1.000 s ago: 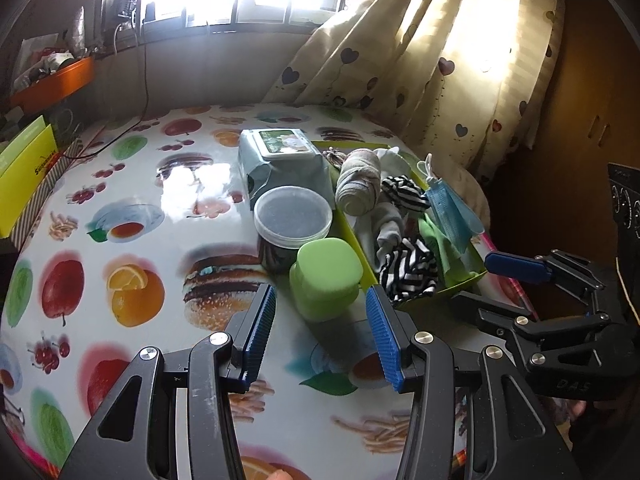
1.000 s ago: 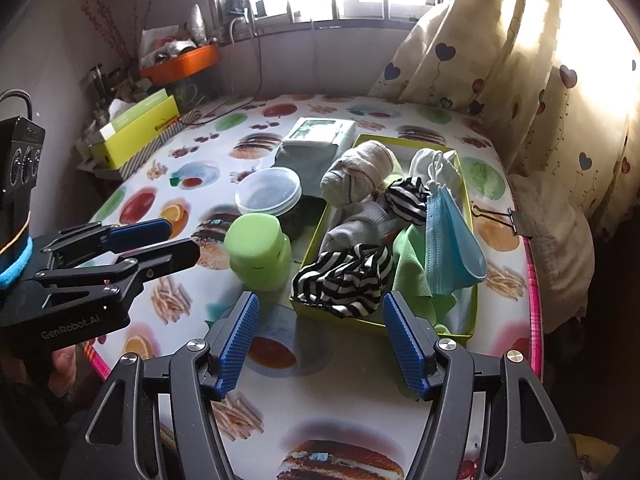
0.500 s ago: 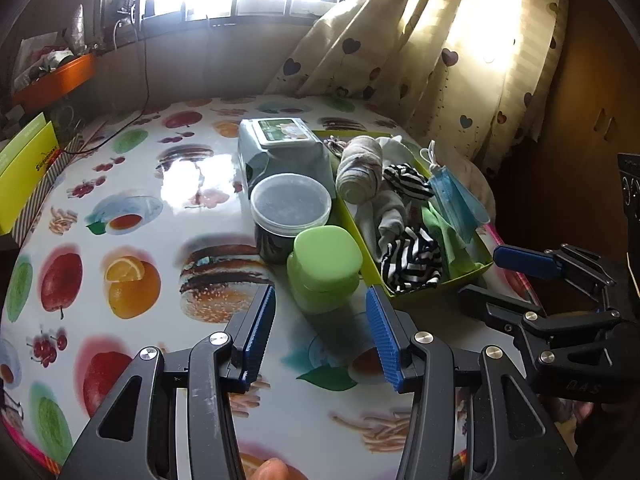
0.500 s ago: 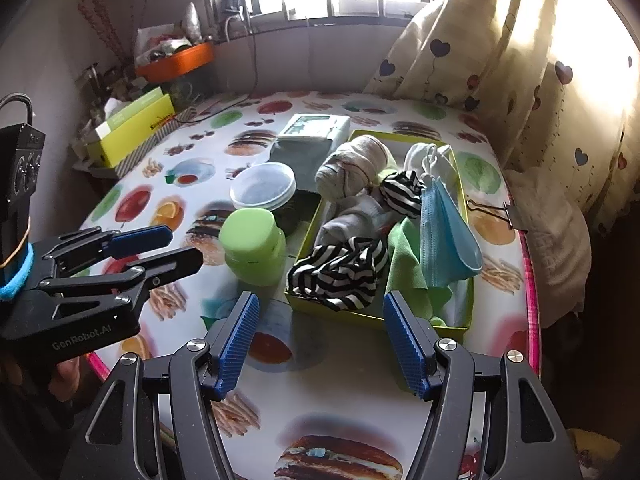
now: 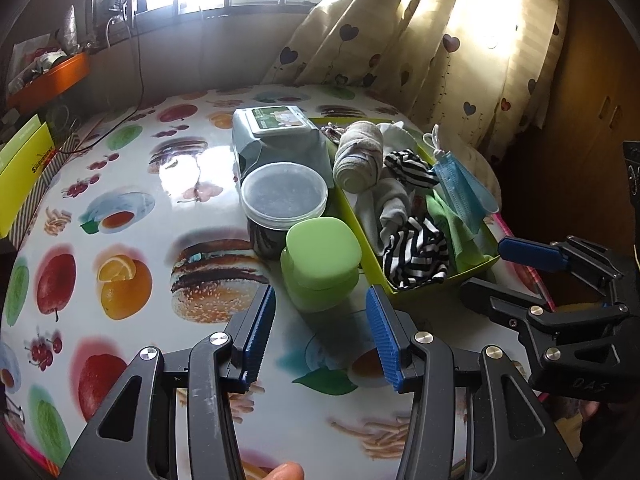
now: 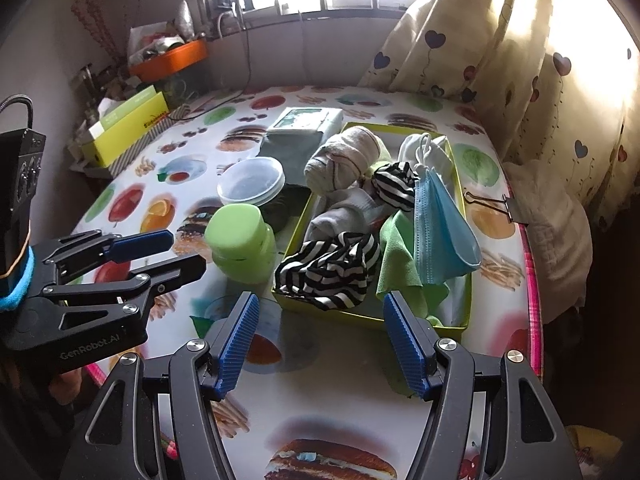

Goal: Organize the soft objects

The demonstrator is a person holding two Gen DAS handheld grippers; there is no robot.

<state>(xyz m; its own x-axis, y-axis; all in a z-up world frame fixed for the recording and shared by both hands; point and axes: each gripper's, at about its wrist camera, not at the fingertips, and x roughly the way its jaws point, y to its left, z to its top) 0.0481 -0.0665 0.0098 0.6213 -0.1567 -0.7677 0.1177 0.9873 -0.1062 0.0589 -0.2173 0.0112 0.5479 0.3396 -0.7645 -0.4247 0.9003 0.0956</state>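
A yellow-green tray (image 6: 296,224) (image 5: 352,208) on the table holds soft things: a rolled beige sock (image 6: 344,160) (image 5: 358,156), black-and-white striped cloths (image 6: 328,270) (image 5: 416,254), a green cloth (image 6: 396,252), a blue face mask (image 6: 440,224) (image 5: 464,192) and white socks (image 6: 348,208). My right gripper (image 6: 320,340) hovers open over the table just in front of the tray, nothing between its blue pads. My left gripper (image 5: 322,332) stands open in front of a green lidded jar (image 5: 320,260) (image 6: 242,240), left of the tray, with nothing in it.
A clear-lidded dark tub (image 5: 284,196) and a wet-wipes pack (image 5: 276,136) stand left of the tray. A binder clip (image 6: 496,204) lies at the right table edge. A yellow box (image 6: 128,124) and an orange tray (image 6: 172,60) sit far left. Curtains (image 6: 520,60) hang at the right.
Both views have drawn back slightly from the tray and jar; nothing on the table has moved and both grippers keep the same opening.
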